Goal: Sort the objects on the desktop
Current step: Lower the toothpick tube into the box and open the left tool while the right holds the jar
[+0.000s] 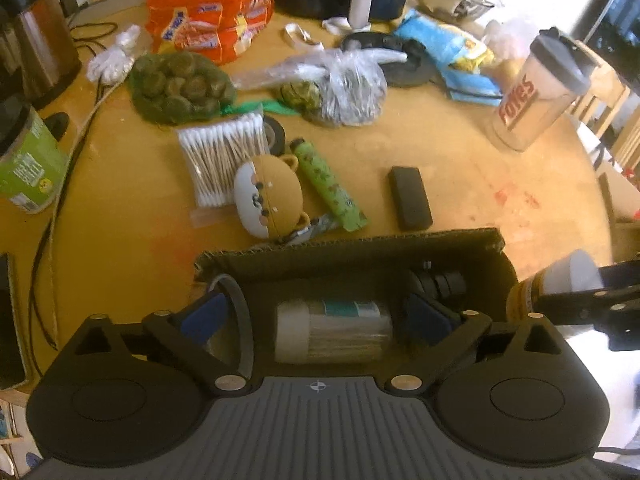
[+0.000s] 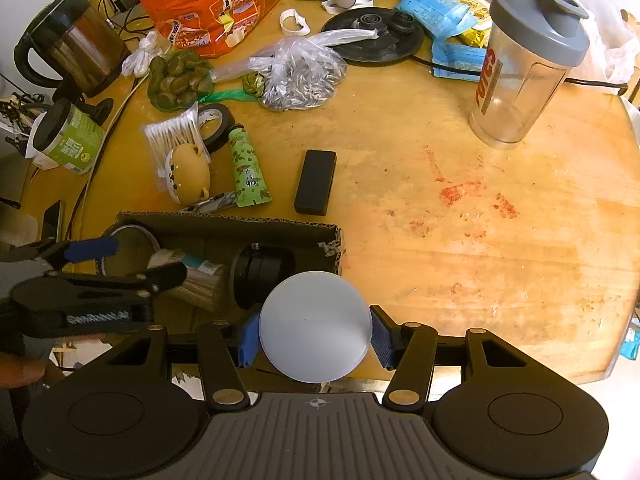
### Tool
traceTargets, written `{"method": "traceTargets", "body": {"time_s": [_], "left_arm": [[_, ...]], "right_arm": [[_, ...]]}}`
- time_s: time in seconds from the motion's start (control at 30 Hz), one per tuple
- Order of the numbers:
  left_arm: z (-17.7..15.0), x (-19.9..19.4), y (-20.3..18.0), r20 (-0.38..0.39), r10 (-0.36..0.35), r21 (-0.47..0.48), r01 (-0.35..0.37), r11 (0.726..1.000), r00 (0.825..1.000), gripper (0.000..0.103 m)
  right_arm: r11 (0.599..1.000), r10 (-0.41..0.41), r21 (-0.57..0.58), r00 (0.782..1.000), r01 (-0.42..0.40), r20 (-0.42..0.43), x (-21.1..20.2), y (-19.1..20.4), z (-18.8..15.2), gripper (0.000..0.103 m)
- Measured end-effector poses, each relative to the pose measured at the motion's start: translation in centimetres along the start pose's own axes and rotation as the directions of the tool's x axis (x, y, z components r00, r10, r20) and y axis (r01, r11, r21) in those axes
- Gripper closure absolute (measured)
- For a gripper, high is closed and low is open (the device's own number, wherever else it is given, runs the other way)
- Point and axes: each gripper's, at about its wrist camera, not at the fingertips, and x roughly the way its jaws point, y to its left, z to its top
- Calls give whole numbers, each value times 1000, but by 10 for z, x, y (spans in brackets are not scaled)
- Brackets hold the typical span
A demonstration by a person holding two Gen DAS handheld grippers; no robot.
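A low cardboard box (image 1: 360, 240) (image 2: 224, 222) stands at the table's near edge. In it lie a clear toothpick jar (image 1: 334, 330) (image 2: 200, 280), a black cylinder (image 2: 264, 276) and a round metal-rimmed thing (image 2: 128, 248). My left gripper (image 1: 314, 318) (image 2: 132, 262) reaches down into the box. Its blue pads (image 1: 204, 316) stand wide on either side of the jar without touching it, so it is open. My right gripper (image 2: 316, 340) is shut on an amber bottle with a white round cap (image 2: 316, 326) (image 1: 552, 284), held just right of the box.
Beyond the box lie a black case (image 2: 316, 182), a green tube (image 2: 248, 168), a bear-shaped pouch (image 2: 190, 176) and a cotton swab pack (image 2: 172, 136). A shaker bottle (image 2: 520, 68) stands far right, a kettle (image 2: 68, 40) far left. Bags crowd the back.
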Motion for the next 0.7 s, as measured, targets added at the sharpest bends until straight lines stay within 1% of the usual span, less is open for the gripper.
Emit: {"method": "traceTargets", "body": {"time_s": [0.37,0.7], "left_arm": [[2,-21,15,14,18,-66,-17,998,1000,3],[4,-26,20,12,8,-96,-7,995,1000,3]], "right_arm": [[1000,-2,-6,1000,2,-13,3,6,-1,45],[999,18,-32,1000,-18,-17,3,19,1,45]]}}
